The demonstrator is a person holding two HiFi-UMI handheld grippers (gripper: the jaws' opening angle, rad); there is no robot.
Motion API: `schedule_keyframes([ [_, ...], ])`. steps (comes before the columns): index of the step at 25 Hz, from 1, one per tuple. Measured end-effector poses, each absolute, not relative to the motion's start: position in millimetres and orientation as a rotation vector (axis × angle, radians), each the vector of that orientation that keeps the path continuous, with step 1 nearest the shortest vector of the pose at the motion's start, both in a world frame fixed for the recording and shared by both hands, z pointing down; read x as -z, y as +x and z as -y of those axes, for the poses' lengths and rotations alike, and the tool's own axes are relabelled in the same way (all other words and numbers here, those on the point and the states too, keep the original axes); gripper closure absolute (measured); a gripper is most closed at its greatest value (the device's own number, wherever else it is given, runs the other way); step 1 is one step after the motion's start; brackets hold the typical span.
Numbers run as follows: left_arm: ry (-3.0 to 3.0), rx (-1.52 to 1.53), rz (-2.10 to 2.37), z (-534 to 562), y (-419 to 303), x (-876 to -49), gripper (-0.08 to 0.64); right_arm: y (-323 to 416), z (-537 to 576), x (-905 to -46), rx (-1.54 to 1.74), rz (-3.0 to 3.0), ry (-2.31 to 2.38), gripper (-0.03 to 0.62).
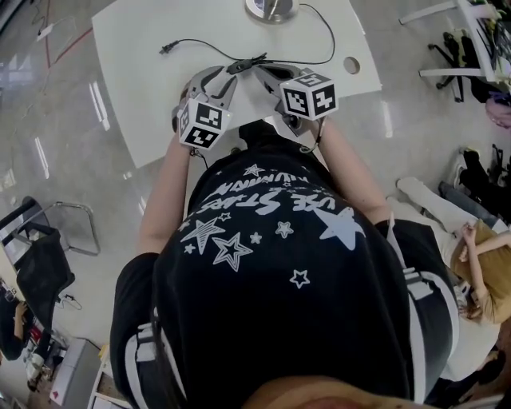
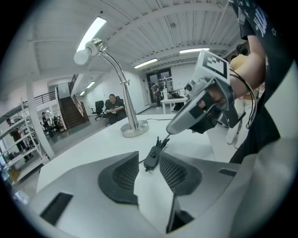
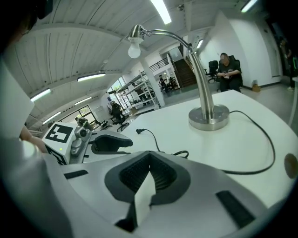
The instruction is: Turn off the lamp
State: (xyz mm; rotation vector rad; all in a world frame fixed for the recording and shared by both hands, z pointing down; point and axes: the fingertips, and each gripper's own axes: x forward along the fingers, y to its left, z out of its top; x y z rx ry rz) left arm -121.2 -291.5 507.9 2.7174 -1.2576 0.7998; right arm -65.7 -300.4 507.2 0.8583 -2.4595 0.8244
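Note:
The lamp has a round metal base (image 1: 271, 8) at the table's far edge, a curved chrome neck (image 3: 195, 60) and a white bulb (image 3: 134, 49); whether it is lit I cannot tell. Its black cord (image 1: 319, 48) runs to an inline switch (image 2: 152, 157) lying on the white table (image 1: 144, 80). My left gripper (image 2: 148, 160) is open, its tips flanking the switch closely. The right gripper (image 3: 149, 155) is shut, and its tip (image 2: 170, 130) hovers just over the kinked cord at the switch's far end. Its jaws hide the switch in the right gripper view.
The cord's plug (image 1: 166, 49) lies loose on the table at the left. A round cable hole (image 1: 352, 65) is near the right edge. A chair (image 1: 48, 240) stands on the floor to the left, and a person (image 1: 479, 264) sits to the right.

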Motion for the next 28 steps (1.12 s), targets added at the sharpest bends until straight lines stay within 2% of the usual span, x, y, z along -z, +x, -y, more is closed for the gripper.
schedule_keyframes([
  [11,2.656,-0.424,1.415,235.1,-144.6,-449.5,0.434,-41.3,231.2,-494.8,-0.828,2.486,0.957,0.587],
  [28,2.616,-0.298,1.528,172.6,-109.3,-419.3,0.436,9.2,179.8,-470.7,-0.793,2.566,0.968,0.587],
])
